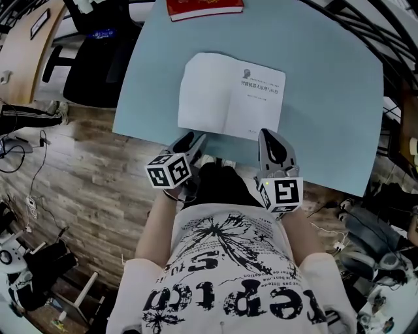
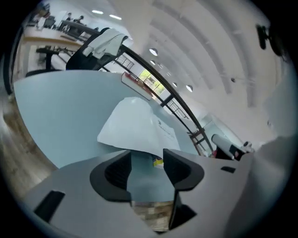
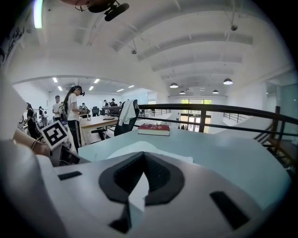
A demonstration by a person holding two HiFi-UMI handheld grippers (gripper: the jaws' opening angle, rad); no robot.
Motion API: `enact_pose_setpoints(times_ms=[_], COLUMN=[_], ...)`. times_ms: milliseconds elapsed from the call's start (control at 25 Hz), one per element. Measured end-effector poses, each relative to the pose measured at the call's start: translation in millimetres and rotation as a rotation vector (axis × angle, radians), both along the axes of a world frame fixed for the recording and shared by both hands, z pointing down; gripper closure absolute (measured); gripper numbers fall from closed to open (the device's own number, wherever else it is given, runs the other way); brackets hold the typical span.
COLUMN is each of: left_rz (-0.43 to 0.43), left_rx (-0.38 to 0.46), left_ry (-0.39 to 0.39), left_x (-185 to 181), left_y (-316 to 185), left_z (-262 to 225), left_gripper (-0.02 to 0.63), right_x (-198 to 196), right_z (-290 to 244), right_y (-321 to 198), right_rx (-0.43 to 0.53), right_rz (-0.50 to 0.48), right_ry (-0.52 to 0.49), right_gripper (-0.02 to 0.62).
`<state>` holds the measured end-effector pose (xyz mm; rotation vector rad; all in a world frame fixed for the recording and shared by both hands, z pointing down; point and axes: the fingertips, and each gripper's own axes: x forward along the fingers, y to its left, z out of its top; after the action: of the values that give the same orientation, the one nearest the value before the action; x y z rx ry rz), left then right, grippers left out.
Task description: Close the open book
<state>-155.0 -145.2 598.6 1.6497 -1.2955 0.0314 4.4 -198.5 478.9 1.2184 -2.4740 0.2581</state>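
The open book [image 1: 232, 96] lies flat on the light blue table [image 1: 326, 78], white pages up, with print on the right-hand page. My left gripper [image 1: 194, 138] hovers at the table's near edge, just short of the book's near left corner. Its jaws stand open with nothing between them, and the book [image 2: 135, 128] shows just beyond them in the left gripper view [image 2: 146, 160]. My right gripper [image 1: 270, 136] sits at the book's near right corner with its fingertips together, shut on nothing [image 3: 143, 153]. Whether it touches the page [image 3: 121, 151] I cannot tell.
A closed red book [image 1: 204, 8] lies at the table's far edge. A black chair [image 1: 98, 59] stands to the far left on the wooden floor [image 1: 85, 176]. A railing runs behind the table, and a person [image 3: 73, 116] stands at desks farther off.
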Motion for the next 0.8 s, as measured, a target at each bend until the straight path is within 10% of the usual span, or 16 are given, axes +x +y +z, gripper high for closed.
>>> enact_pose_setpoints(times_ms=[200, 800], left_rz=[-0.111, -0.164], left_rx=[-0.093, -0.109], left_ry=[0.203, 0.330], left_x=[-0.7, -10.7], left_y=[-5.3, -26.4], left_z=[16.5, 15.4], left_gripper=[0.380, 0.500], right_x=[-2.0, -13.4], right_z=[3.1, -0.3], right_y=[-4.3, -13.1], right_rx=[-0.003, 0.021], right_rz=[-0.001, 0.011], right_ry=[0.014, 0.043], right_gripper=[0.586, 0.586])
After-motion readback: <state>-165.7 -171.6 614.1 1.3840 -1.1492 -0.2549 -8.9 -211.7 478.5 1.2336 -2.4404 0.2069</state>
